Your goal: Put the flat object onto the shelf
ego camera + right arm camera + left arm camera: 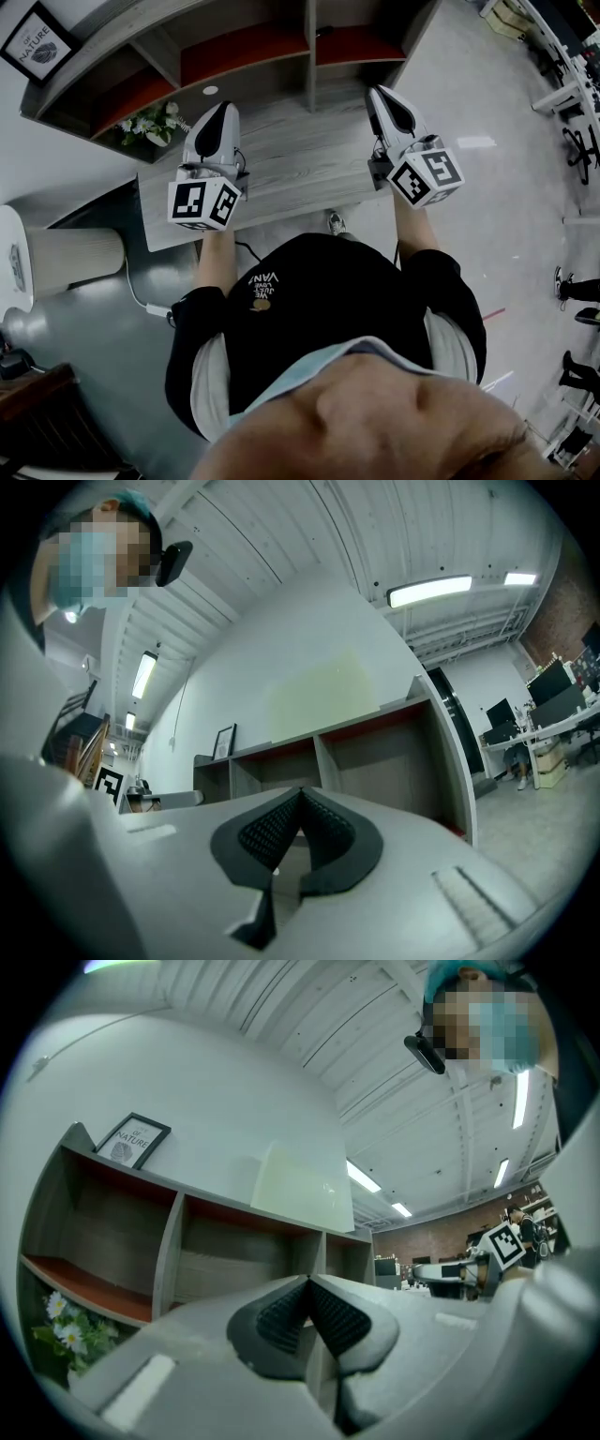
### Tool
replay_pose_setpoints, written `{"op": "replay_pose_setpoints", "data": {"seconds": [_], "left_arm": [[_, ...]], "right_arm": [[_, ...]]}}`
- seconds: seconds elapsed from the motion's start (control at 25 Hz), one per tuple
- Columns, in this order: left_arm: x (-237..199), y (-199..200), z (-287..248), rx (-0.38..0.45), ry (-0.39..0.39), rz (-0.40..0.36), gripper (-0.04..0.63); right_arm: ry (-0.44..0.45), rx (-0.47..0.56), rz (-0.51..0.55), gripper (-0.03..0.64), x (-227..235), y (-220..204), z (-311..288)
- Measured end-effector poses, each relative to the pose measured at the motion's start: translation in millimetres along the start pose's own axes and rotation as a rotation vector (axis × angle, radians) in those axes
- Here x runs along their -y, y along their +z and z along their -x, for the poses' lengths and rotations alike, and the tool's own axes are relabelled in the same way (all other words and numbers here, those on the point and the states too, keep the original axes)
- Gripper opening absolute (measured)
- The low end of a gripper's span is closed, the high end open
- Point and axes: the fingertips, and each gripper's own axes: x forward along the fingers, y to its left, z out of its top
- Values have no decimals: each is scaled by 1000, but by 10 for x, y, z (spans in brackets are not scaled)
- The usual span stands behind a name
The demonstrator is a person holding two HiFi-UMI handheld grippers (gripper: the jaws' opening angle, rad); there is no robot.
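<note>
Grey counter (pixel 300 173) fronts a shelf (pixel 246 58) with red boards. Left tool (pixel 307 1283) and right tool (pixel 298 794) hang above the counter, jaws pressed together with nothing between them. A pale flat panel (pixel 302 1185) stands on the shelf's top, against the wall.

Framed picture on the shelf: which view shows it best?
Left gripper view: the picture stands whole, facing the camera. Head view shows it tilted in the top-left corner; right gripper view shows it small and distant.
</note>
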Motion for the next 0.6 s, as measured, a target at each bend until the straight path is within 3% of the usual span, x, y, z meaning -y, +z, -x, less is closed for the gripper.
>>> {"op": "replay_pose_setpoints", "data": {"seconds": [0.6], "left_arm": [[100, -481, 166, -92, 14, 78, 2]], "right_arm": [[-16, -110, -74, 0, -26, -554, 114]]}}
